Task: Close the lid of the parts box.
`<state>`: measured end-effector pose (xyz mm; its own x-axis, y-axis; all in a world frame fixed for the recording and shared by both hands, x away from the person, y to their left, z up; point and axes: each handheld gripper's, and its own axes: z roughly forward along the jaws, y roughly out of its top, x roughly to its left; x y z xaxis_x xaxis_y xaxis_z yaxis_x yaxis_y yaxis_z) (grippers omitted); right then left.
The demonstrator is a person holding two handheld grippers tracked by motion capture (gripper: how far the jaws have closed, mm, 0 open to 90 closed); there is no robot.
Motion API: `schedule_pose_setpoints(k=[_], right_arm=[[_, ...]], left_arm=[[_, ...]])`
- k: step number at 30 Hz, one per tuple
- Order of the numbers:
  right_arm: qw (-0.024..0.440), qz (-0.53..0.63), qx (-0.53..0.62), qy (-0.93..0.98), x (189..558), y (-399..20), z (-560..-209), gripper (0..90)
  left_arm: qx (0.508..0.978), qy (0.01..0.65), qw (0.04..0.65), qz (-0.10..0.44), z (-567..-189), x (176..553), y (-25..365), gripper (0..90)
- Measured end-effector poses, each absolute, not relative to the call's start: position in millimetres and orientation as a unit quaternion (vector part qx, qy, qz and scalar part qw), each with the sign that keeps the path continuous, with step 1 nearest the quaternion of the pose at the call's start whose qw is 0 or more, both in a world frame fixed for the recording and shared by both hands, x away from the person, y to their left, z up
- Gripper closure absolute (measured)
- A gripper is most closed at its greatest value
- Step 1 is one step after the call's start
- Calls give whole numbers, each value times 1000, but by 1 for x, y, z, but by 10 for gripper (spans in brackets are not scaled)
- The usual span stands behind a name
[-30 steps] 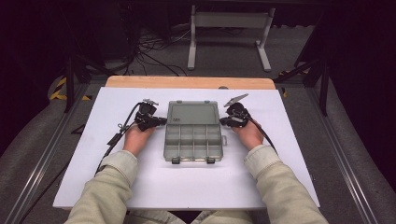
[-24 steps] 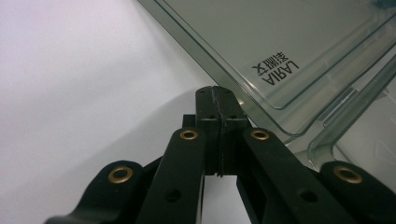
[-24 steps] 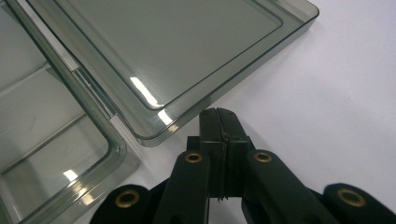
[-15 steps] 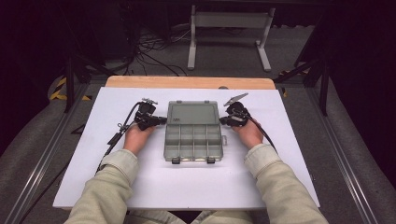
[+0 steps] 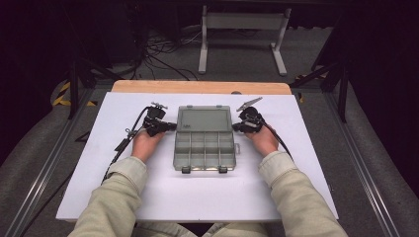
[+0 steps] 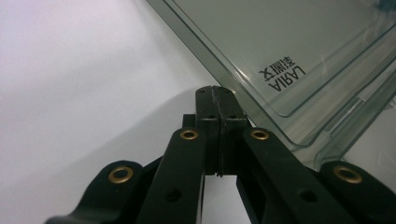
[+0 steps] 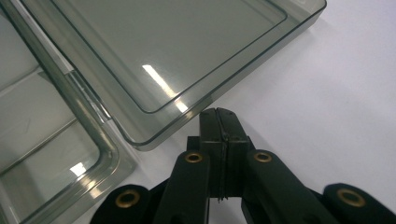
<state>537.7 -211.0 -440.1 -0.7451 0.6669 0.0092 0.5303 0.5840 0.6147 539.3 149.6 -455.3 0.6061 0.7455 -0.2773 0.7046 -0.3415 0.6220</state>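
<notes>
High view. A clear grey compartment box [image 5: 204, 138] was recorded lying open near the middle of the white tabletop [image 5: 197, 197], its flat lid toward the far side and its divided tray toward the person. Two dark latches were seen on the tray's near edge. The left gripper [image 5: 170, 126] was held at the box's left edge, level with the seam between lid and tray, and the right gripper [image 5: 236, 127] at the right edge opposite. A left hand [image 5: 145, 143] and a right hand [image 5: 264, 139] were noted behind them, sleeves entering from the bottom. Bare white surface was left on all sides of the box, widest toward the person; a strip of wood [image 5: 197, 87] was exposed along the far edge. Cables were seen trailing outward from each gripper. A white metal stand [image 5: 242, 29] was noted on the floor beyond.

Left gripper view. The fingers [image 6: 208, 135] were found pressed together, nothing between them. Their tips were placed just beside the lid's [image 6: 280, 51] rounded outer rim; contact could not be confirmed. Printed lettering was seen on the lid. Open tabletop [image 6: 70, 93] was logged to the left.

Right gripper view. The fingers [image 7: 233, 140] were likewise closed flat against each other and empty. Their tips were set just beside the lid's [image 7: 163, 46] rounded corner, with the tray [image 7: 42, 140] at lower left. Unobstructed tabletop [image 7: 336, 93] was logged to the right.
</notes>
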Motion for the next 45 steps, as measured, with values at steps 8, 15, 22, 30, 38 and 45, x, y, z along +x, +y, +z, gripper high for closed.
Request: schedule_pose_setpoints(k=[8,15,22,30,38,45], right_arm=[[117,306,340,881,541,-208,-440,900],[121,307,341,880,544,-206,-440,900],[123,308,347,877,546,-205,-441,900],[129,319,351,871,546,-206,-438,900],[148,343,352,858,543,-207,-428,900],[158,358,349,851,541,-208,-422,900]], left_arm=[[816,444,369,34,-456,541,146,900],[815,445,370,39,-456,543,142,900],[811,449,373,43,-457,544,142,900],[809,448,377,51,-453,543,142,900],[798,450,395,67,-445,541,145,900],[791,450,407,78,-440,539,145,900]])
